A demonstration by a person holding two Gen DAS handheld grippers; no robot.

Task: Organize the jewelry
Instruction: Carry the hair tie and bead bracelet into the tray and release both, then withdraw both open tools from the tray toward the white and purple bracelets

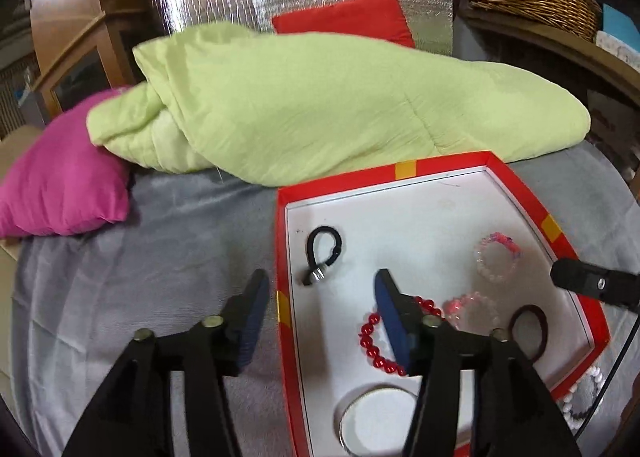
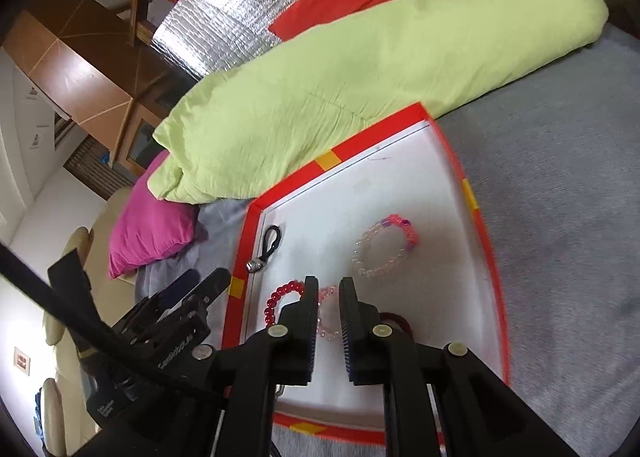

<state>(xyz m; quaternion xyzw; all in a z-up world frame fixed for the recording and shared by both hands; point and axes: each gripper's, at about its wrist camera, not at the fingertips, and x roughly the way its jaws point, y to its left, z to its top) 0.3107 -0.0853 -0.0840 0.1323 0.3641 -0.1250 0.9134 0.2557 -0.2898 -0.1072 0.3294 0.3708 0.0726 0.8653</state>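
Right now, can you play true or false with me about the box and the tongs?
1. The red bead bracelet lies inside the red box. True.
2. The left tongs are squeezing the black cord loop. False: they are open and empty.
3. A green blanket lies behind the box. True.
4. The pink pillow is in the box. False: it sits outside, on the grey cover.
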